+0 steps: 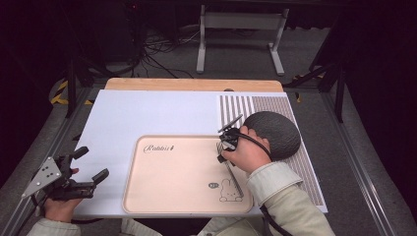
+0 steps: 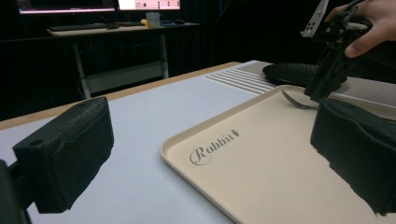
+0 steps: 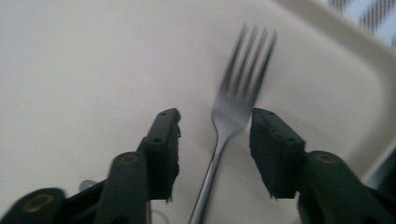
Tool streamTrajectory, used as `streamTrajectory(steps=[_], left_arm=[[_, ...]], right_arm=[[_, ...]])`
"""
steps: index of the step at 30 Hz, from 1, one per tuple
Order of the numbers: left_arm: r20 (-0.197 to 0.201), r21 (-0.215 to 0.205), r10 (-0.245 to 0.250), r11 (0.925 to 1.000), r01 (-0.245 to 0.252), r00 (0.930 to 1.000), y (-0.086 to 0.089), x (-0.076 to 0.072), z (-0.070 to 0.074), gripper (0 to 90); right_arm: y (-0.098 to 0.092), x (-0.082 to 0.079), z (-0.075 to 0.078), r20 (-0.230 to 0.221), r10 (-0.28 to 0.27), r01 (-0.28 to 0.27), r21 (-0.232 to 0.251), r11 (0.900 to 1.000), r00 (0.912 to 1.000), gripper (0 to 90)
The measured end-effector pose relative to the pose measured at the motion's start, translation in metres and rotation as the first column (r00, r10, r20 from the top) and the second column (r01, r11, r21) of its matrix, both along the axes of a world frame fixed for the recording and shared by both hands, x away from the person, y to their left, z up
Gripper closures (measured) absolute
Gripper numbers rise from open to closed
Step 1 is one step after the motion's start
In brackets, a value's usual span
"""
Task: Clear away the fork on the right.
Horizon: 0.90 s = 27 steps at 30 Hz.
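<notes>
1. Steel fork [image 3: 233, 107] lies flat on the beige tray [image 1: 162, 196], in the tray's far right corner, tines pointing toward the far rim.
2. The right gripper [image 3: 215, 135] stands over the fork's neck; the handle runs back between its two black jaws, with a clear gap on each side. Pads are not pressing the metal.
3. In the high view the right gripper [image 1: 227, 142] sits at the tray's right edge, with the person's hand just behind it.
4. Writing on the tray: script "Rabbit" [image 1: 158, 148] near its far left corner, read more easily in the left gripper view [image 2: 212, 147]. A small rabbit drawing [image 1: 228, 191] sits at the tray's near right corner, under a tiny label too small to read.
5. Right gripper: jaws about half open, holding nothing, fork between them untouched.
6. Left gripper [image 1: 83, 169]: off the tray's left side, above the white mat [image 1: 147, 113], jaws wide apart, nothing in them.
7. Dark round textured mat [image 1: 275, 132] lies just right of the tray's far right corner, on a striped mat [image 1: 236, 105].
</notes>
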<state>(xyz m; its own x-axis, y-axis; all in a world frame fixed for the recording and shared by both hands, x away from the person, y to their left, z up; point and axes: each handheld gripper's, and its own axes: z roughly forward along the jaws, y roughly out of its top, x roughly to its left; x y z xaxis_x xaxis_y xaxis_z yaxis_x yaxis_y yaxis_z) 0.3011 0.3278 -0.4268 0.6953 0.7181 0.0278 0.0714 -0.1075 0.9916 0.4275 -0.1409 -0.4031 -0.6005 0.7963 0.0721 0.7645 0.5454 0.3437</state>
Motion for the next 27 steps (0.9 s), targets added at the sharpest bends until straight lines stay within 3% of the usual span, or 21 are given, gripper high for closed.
streamTrajectory(steps=[1,2,3,4,5,6,7,8,10,11,12,14,17,19,20,21,22,25,27], left_arm=[[0.0,0.0,0.0,1.0,0.0,1.0,0.0,0.0,0.0,0.2],[0.0,0.0,0.0,1.0,0.0,1.0,0.0,0.0,0.0,0.2],[0.001,0.0,0.0,1.0,0.0,1.0,0.0,0.0,0.0,0.2],[0.001,0.0,0.0,1.0,0.0,1.0,0.0,0.0,0.0,0.2],[0.0,-0.001,0.0,1.0,0.0,1.0,0.0,0.0,0.0,0.2],[0.0,-0.001,0.0,1.0,0.0,1.0,0.0,0.0,0.0,0.2],[0.0,0.0,0.0,1.0,0.0,1.0,0.0,0.0,0.0,0.2],[0.0,0.0,0.0,1.0,0.0,1.0,0.0,0.0,0.0,0.2],[0.0,0.0,0.0,1.0,0.0,1.0,0.0,0.0,0.0,0.2],[0.0,0.0,0.0,1.0,0.0,1.0,0.0,0.0,0.0,0.2],[0.0,0.0,0.0,1.0,0.0,1.0,0.0,0.0,0.0,0.2],[0.0,0.001,0.0,1.0,0.0,1.0,0.0,0.0,0.0,0.2],[0.0,0.002,0.002,1.0,-0.002,1.0,-0.001,0.0,0.0,0.2],[0.003,0.002,0.003,1.0,-0.003,1.0,-0.001,0.0,0.0,0.2],[0.003,0.002,0.003,1.0,-0.003,1.0,-0.001,0.0,0.0,0.2],[0.001,0.003,0.002,1.0,-0.002,1.0,-0.001,0.0,0.0,0.2],[0.0,0.004,0.001,1.0,-0.001,1.0,0.0,0.0,0.0,0.2],[-0.001,-0.001,0.002,1.0,-0.002,1.0,-0.001,0.0,0.0,0.2],[0.0,0.002,0.001,1.0,-0.001,1.0,-0.001,0.0,0.0,0.2]], right_arm=[[0.0,0.0,0.0,0.0,0.0,0.0,0.0,1.0,1.0,50.5],[0.001,0.0,0.0,0.042,0.063,-0.063,0.005,0.998,0.9971,45.2],[0.002,0.002,0.001,0.101,0.145,-0.147,0.009,0.989,0.9843,38.5],[0.003,0.002,0.001,0.148,0.216,-0.219,0.006,0.976,0.9652,35.2],[0.004,0.003,0.001,0.173,0.256,-0.261,0.006,0.965,0.9509,31.9],[0.004,0.003,0.001,0.173,0.256,-0.261,0.006,0.965,0.9509,31.9],[0.005,0.004,0.0,0.227,0.335,-0.348,0.015,0.938,0.9144,27.7],[0.005,0.004,0.0,0.227,0.335,-0.348,0.015,0.938,0.9144,27.7],[0.005,0.004,0.0,0.26,0.398,-0.421,0.038,0.906,0.8801,27.7],[0.005,0.004,0.0,0.26,0.398,-0.421,0.038,0.906,0.8801,27.7],[0.005,0.004,-0.001,0.265,0.412,-0.438,0.042,0.898,0.8716,31.4],[0.003,0.004,0.0,0.246,0.432,-0.454,0.039,0.89,0.8677,46.1],[0.001,0.007,0.001,0.228,0.5,-0.513,-0.003,0.858,0.8354,72.7],[-0.002,0.008,0.001,0.227,0.54,-0.551,-0.017,0.834,0.8101,83.9],[-0.003,0.009,0.0,0.226,0.549,-0.561,-0.012,0.828,0.805,87.4],[-0.005,0.01,-0.001,0.231,0.564,-0.577,-0.01,0.816,0.793,90.0],[-0.006,0.01,-0.001,0.227,0.568,-0.581,-0.011,0.814,0.791,90.0],[-0.007,0.011,-0.005,0.215,0.603,-0.615,-0.015,0.788,0.768,90.0],[-0.007,0.011,-0.007,0.206,0.608,-0.618,-0.015,0.786,0.7669,90.0]])
